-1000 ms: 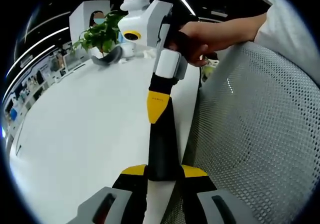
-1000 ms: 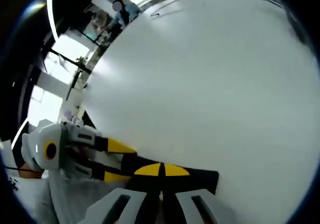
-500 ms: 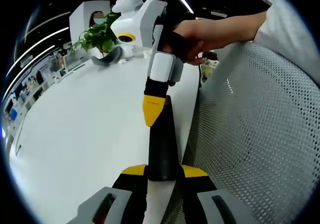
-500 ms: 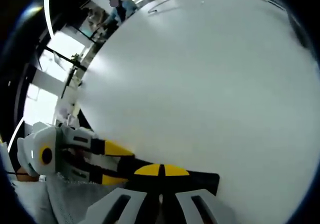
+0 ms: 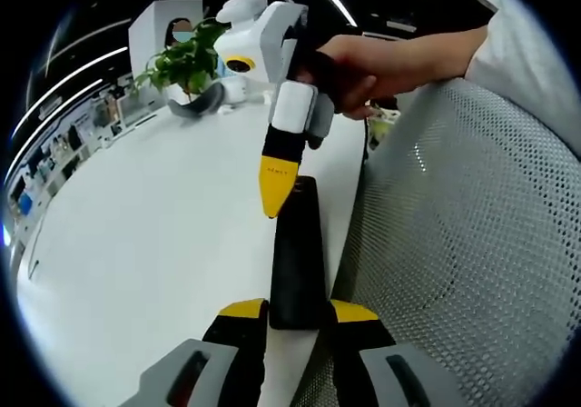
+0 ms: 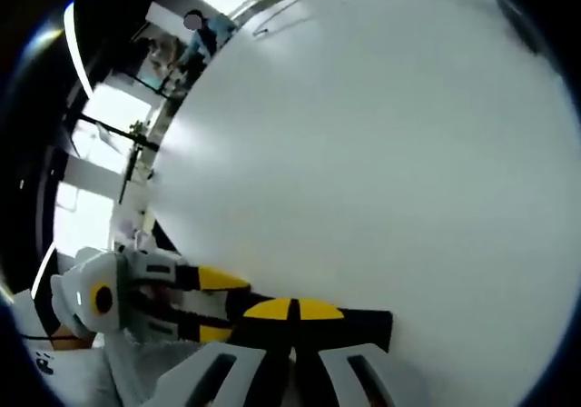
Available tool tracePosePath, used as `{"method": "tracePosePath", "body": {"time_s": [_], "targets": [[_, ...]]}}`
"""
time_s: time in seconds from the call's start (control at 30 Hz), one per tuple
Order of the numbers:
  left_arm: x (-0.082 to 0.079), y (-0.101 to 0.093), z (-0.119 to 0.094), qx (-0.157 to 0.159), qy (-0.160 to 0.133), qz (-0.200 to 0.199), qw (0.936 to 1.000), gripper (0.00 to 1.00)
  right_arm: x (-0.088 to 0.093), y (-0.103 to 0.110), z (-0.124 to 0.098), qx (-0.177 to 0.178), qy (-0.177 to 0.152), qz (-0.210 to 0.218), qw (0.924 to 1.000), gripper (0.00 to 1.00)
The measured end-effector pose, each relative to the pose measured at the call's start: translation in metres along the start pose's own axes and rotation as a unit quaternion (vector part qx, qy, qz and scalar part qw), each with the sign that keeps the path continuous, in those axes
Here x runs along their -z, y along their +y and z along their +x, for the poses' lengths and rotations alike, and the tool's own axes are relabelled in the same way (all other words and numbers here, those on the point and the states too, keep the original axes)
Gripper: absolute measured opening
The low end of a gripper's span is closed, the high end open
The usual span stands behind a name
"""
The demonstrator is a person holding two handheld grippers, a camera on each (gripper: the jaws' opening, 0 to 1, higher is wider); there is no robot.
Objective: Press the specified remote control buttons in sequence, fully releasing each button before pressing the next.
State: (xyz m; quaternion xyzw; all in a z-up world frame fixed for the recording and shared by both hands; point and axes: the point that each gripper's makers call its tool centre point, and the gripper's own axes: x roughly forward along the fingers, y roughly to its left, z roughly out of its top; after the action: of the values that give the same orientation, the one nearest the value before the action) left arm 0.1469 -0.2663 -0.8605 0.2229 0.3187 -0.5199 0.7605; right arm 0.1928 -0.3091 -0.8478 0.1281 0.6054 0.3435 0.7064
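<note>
Remote [image 5: 296, 253] lies on the white table [image 5: 145, 243], clamped at its near end by our left gripper [image 5: 297, 309]. Right gripper [image 5: 275, 189], tips pressed together, hovers off its far end, released between presses, we judge. Next, press 1 button straight down.

The left gripper [image 5: 297, 309] clamps its jaws; the right gripper [image 5: 275, 189], hand-held [image 5: 363, 62], points down, jaws together.

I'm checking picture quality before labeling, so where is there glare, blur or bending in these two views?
Left gripper view: sharp on the remote, fisheye bends the white table; ceiling strip lights flare. Right gripper view: windows blown out at left, soft sheen across the table, left gripper slightly blurred.
</note>
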Motion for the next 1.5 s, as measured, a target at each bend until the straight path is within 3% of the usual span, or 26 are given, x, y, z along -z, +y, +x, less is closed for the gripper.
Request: {"method": "tracePosePath", "body": {"time_s": [0.1,0.37,1.1,1.5], "targets": [[-0.001,0.001,0.000,-0.002,0.000,-0.007,1.0000,0.26,0.004,-0.001,0.002,-0.009,0.012,0.021,0.9997,0.00],[0.000,0.002,0.001,-0.003,-0.002,-0.005,1.0000,0.24,0.011,0.006,0.008,-0.017,0.033,0.015,0.9992,0.00],[0.000,0.001,0.001,-0.001,-0.003,-0.001,1.0000,0.24,0.010,0.006,0.006,-0.021,0.025,0.023,0.9992,0.00],[-0.001,0.001,0.000,-0.001,-0.004,-0.001,1.0000,0.25,0.013,0.003,-0.008,-0.016,0.023,0.042,0.9987,0.00]]}}
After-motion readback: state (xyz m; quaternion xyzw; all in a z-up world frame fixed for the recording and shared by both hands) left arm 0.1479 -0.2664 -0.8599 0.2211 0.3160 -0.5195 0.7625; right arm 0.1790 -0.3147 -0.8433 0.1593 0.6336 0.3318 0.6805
